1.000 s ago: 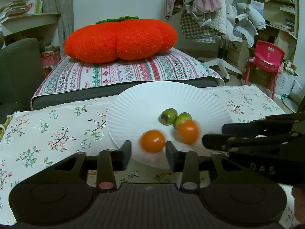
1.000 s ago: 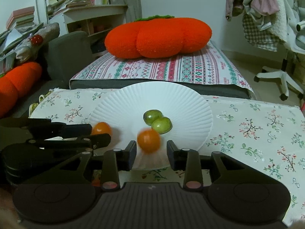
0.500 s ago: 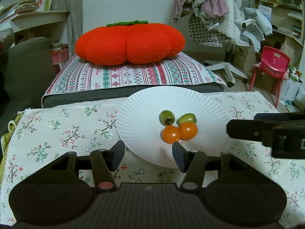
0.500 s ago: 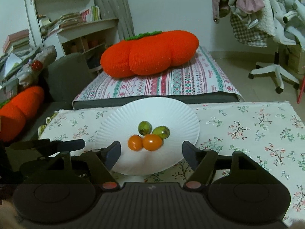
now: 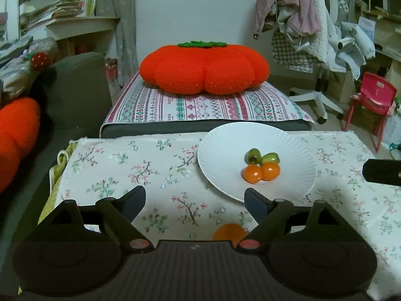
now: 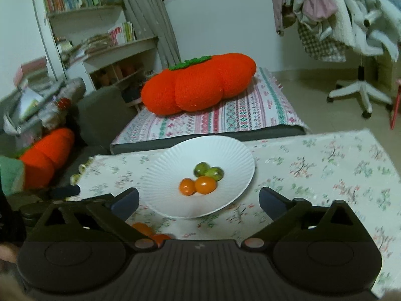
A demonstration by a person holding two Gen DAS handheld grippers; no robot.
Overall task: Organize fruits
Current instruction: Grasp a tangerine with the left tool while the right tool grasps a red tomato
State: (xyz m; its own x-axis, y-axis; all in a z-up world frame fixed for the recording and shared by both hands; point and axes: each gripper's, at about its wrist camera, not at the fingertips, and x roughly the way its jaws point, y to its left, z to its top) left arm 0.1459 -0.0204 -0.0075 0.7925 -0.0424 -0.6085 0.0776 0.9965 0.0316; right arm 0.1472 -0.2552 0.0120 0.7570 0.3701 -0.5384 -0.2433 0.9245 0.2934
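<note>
A white ribbed plate (image 5: 225, 145) (image 6: 173, 170) on the floral tablecloth holds two orange tomatoes (image 5: 260, 172) (image 6: 198, 186) and two green fruits (image 5: 262, 157) (image 6: 208, 170), all touching. My left gripper (image 5: 195, 202) is open and empty, to the plate's near left. My right gripper (image 6: 199, 200) is open and empty, over the plate's near rim. An orange fruit (image 5: 229, 231) lies on the cloth just before the left gripper's body. Two orange fruits (image 6: 147, 233) show partly under the right gripper's left finger.
A big orange pumpkin cushion (image 5: 204, 69) lies on a striped mattress (image 5: 205, 105) behind the table. A grey sofa (image 5: 75, 87) with another orange cushion (image 5: 15, 138) stands left. A red child's chair (image 5: 371, 100) and an office chair base (image 5: 315, 100) stand right.
Both grippers opened wide, let the orange tomatoes go onto the plate, and pulled back and up. The left gripper also shifted left; loose orange fruits came into view near the table's front.
</note>
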